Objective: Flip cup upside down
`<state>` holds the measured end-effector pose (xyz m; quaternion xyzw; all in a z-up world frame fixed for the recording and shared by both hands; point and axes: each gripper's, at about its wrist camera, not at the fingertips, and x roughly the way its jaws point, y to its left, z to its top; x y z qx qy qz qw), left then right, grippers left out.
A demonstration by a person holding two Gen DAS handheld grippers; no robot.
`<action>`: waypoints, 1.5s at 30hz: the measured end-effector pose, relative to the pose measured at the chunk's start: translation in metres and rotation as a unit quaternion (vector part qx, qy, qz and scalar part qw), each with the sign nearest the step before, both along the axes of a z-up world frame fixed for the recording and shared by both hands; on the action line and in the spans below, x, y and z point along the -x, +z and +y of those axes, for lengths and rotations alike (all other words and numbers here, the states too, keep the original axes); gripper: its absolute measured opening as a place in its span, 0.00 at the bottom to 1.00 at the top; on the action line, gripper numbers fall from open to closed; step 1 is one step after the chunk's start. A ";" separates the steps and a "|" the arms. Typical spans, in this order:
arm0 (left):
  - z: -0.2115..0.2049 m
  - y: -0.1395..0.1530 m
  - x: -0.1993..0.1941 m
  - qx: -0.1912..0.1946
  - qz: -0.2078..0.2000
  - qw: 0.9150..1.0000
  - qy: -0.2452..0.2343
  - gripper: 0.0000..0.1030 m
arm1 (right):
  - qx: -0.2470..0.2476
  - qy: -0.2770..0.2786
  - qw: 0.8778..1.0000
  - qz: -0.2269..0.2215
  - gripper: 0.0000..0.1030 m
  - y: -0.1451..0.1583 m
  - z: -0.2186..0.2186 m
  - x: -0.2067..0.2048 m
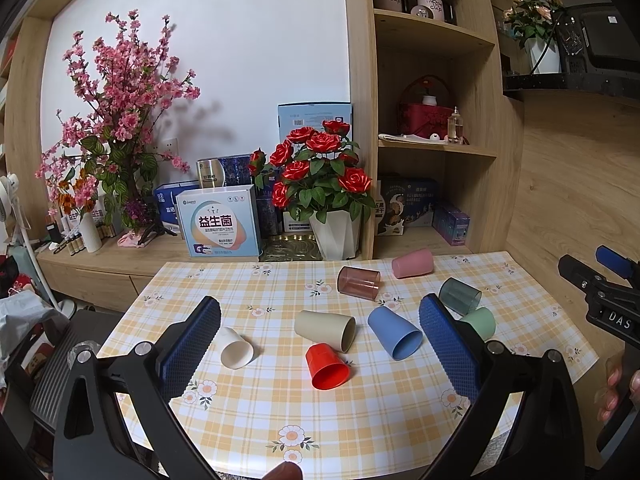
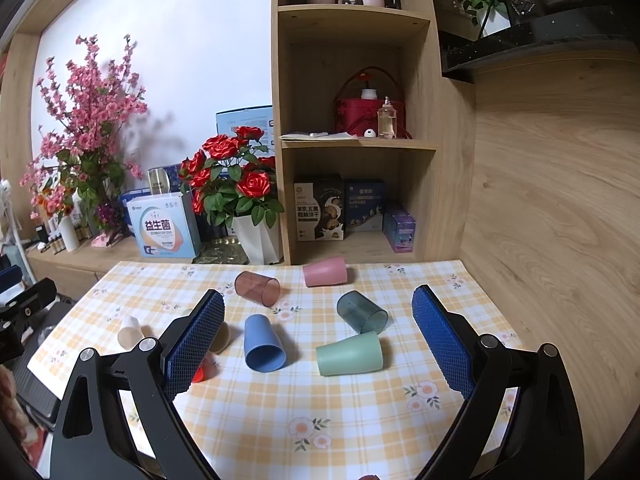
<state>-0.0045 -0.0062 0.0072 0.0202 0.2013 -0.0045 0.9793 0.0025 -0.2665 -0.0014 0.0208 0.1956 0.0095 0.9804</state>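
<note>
Several plastic cups lie on their sides on the checked table (image 1: 260, 408): white (image 1: 236, 349), beige (image 1: 326, 329), red (image 1: 326, 367), blue (image 1: 394, 333), green (image 1: 479, 322), clear grey (image 1: 460, 295), clear brown (image 1: 359, 282), pink (image 1: 413, 263). My left gripper (image 1: 320, 344) is open and empty above the near middle. My right gripper (image 2: 318, 336) is open and empty; the blue cup (image 2: 263, 344) and the green cup (image 2: 350, 354) lie between its fingers, untouched. It also shows at the left wrist view's right edge (image 1: 600, 280).
A white pot of red roses (image 1: 334, 232) and boxes (image 1: 218, 226) stand on the sideboard behind the table. A wooden shelf unit (image 2: 356, 144) rises at the back right, a wooden wall (image 2: 560, 220) on the right. The table's left edge drops to floor clutter.
</note>
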 end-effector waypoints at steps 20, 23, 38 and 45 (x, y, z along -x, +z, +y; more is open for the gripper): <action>0.007 0.000 0.002 0.001 -0.001 1.000 0.000 0.94 | -0.002 -0.001 1.000 0.002 0.89 0.000 -0.009 -0.004; 0.007 0.000 0.002 0.001 -0.001 1.000 0.001 0.94 | -0.002 -0.001 1.000 0.001 0.89 0.000 -0.009 -0.004; 0.010 0.004 0.001 0.002 -0.002 1.000 0.000 0.94 | -0.004 -0.001 1.000 0.001 0.89 0.001 -0.012 -0.004; 0.011 0.005 0.001 0.004 -0.003 1.000 0.000 0.94 | -0.005 -0.001 1.000 0.000 0.89 0.002 -0.015 -0.005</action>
